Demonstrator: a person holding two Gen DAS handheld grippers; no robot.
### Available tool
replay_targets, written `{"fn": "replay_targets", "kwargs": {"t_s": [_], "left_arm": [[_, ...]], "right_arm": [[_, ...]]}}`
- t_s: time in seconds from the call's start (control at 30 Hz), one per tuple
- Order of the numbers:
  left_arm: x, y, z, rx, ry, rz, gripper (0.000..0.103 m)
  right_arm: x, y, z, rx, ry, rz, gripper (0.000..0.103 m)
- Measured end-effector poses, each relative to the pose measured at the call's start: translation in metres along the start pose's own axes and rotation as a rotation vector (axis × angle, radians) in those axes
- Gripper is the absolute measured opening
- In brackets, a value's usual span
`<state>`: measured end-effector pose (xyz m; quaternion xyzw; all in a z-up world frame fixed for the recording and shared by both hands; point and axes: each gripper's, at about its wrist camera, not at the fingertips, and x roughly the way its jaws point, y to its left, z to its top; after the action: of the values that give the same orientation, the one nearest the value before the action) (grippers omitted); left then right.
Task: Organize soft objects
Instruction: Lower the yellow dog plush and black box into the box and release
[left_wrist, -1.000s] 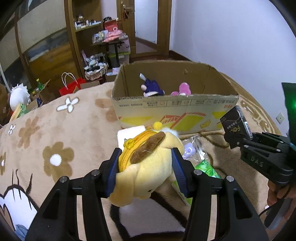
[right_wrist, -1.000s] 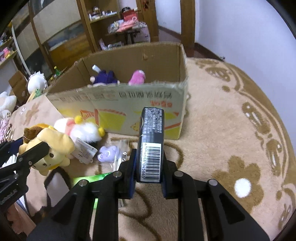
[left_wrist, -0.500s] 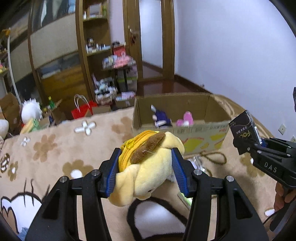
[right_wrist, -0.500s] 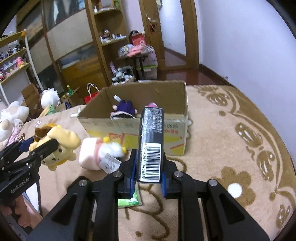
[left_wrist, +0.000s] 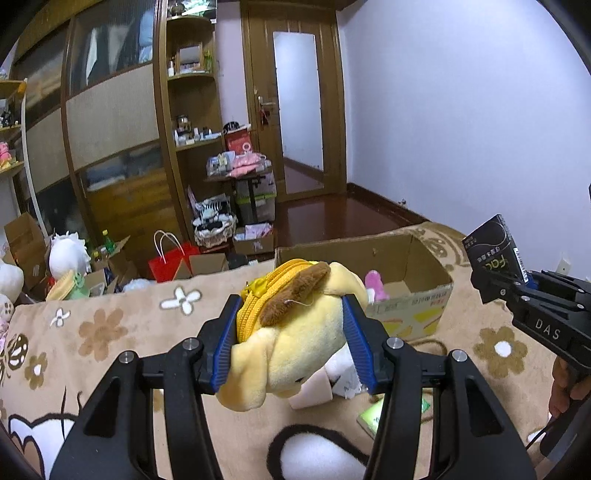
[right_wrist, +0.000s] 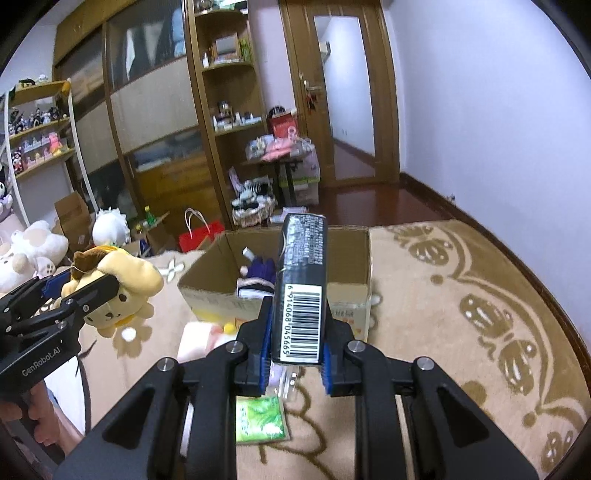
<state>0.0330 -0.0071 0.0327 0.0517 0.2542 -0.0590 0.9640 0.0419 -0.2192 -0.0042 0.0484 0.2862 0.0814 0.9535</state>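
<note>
Flower-print plush blanket (left_wrist: 110, 332), tan with brown and white blossoms, spreads under everything you work over; in the right wrist view its ornate brown border curves along the right side.

Open cardboard box (left_wrist: 413, 291) sits on the blanket ahead of both your grippers, flaps up, printed front face toward you. Inside it: a purple plush toy (right_wrist: 260, 271) toward the left wall and a pink plush toy (left_wrist: 375, 282) beside it.

Your left gripper (left_wrist: 291, 339) is clamped on the yellow dog plush pouch (left_wrist: 295, 336), blue pads pressing both flanks, jaws at a middling width set by the soft body. Zipper edge and brown ear face up. The pouch hangs clear of the blanket, short of the box's near wall. In the right wrist view the same pouch (right_wrist: 118, 291) shows well left of the box.

Your right gripper (right_wrist: 295, 350) is closed narrow on a black carton (right_wrist: 303, 291), held upright, barcode end toward the camera, fine print on the upper face. It is lifted off the blanket, in front of the box's near wall. From the left wrist view the carton (left_wrist: 495, 247) tilts at the far right.

On the blanket below your grippers: a white-and-pink plush (right_wrist: 199, 338) against the box front, then a green packet (right_wrist: 260, 422) lying flat.
</note>
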Motion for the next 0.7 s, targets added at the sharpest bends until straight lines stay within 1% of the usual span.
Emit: {"fn": "replay_targets", "kwargs": {"t_s": [0.17, 0.4, 0.5, 0.63, 0.7], "left_arm": [[0.009, 0.002, 0.012, 0.009, -0.028, 0.017, 0.053], [0.023, 0.006, 0.032, -0.006, -0.058, 0.009, 0.053], [0.029, 0.004, 0.041, 0.002, -0.072, 0.002, 0.053], [0.043, -0.002, 0.052, 0.044, -0.087, 0.01, 0.053], [0.054, -0.003, 0.057, 0.044, -0.08, 0.004, 0.053]], "right_arm": [[-0.001, -0.004, 0.008, 0.006, -0.042, 0.0, 0.022], [0.013, -0.007, 0.023, 0.008, -0.078, 0.011, 0.022], [0.022, -0.007, 0.029, 0.003, -0.087, 0.01, 0.022], [0.036, -0.008, 0.035, 0.001, -0.086, 0.002, 0.022], [0.044, -0.009, 0.038, 0.004, -0.081, 0.003, 0.022]]}}
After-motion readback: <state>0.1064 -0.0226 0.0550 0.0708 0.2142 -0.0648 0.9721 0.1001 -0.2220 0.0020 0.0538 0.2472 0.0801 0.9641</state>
